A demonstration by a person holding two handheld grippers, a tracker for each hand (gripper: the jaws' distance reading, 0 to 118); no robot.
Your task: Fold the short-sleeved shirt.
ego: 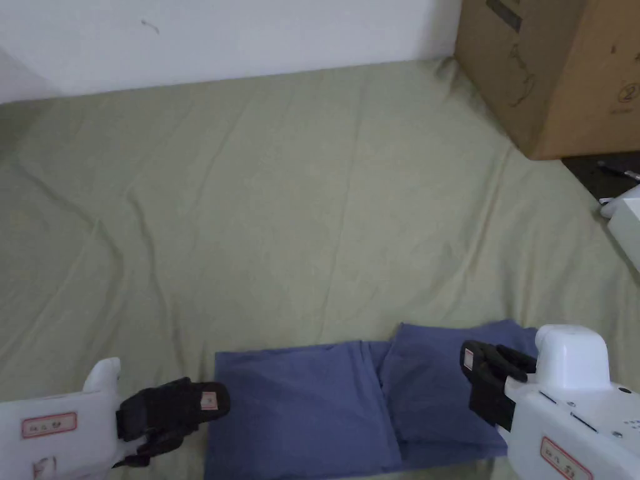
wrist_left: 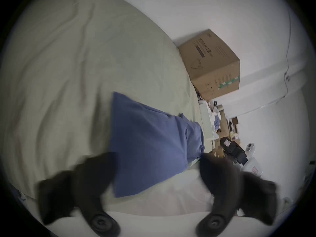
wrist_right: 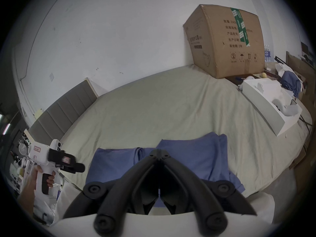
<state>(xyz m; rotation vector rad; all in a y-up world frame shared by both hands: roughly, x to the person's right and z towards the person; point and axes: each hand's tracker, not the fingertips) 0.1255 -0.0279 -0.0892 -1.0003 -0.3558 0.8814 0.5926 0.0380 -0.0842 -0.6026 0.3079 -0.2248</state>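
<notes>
Lying folded on the pale green bedsheet (ego: pixel 281 206), the blue short-sleeved cotton shirt (ego: pixel 300 406) rests flat. Your left gripper (wrist_left: pixel 158 170) is spread wide; your right gripper (wrist_right: pixel 159 152) is pressed together, empty.

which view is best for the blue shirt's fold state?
Right gripper view: the shirt shows nearly whole from above, folded into a strip with a seam between two overlapping parts, though the shut right gripper covers its middle. Head view crops its near edge. Left gripper view is blurred and skewed.
</notes>
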